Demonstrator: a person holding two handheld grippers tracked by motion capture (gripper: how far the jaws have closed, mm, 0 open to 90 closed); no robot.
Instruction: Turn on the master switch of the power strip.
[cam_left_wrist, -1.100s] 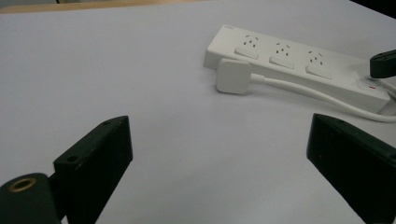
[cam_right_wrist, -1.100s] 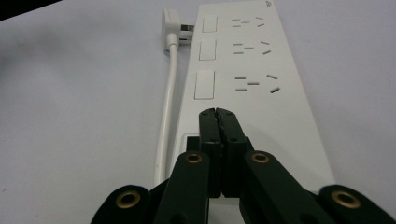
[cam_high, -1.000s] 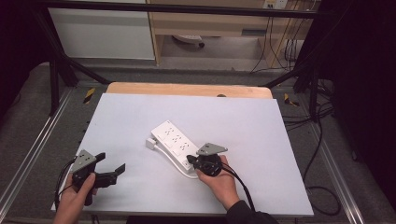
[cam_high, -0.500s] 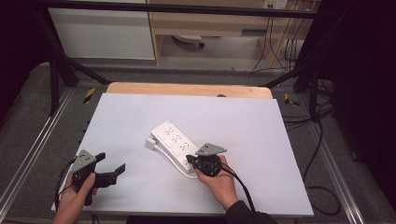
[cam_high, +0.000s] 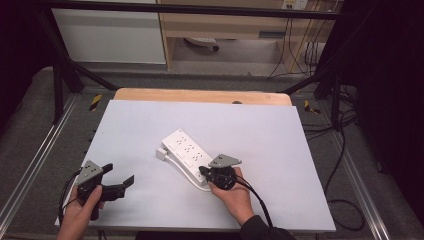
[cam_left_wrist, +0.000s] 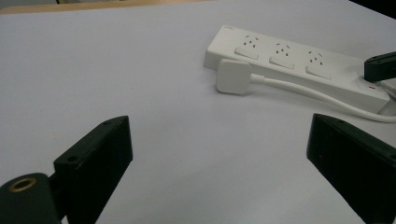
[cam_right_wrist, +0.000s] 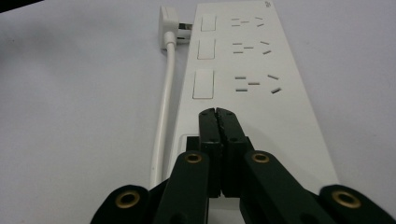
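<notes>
The white table (cam_high: 150, 125) is holding a power strip (cam_high: 187, 155) mid-frame. The right gripper (cam_right_wrist: 217, 114), jaws closed, is pressing its near end, maybe its switch. The left gripper (cam_high: 122, 182) is waiting lower left, jaws open.

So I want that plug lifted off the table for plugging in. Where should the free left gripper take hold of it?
Probably across the white plug head's two flat sides, coming from above. It lies flat beside the power strip, prongs toward the strip, cable trailing along it, so avoid those ends. The left gripper is open and apart; the right gripper is shut over the strip's near end.
</notes>
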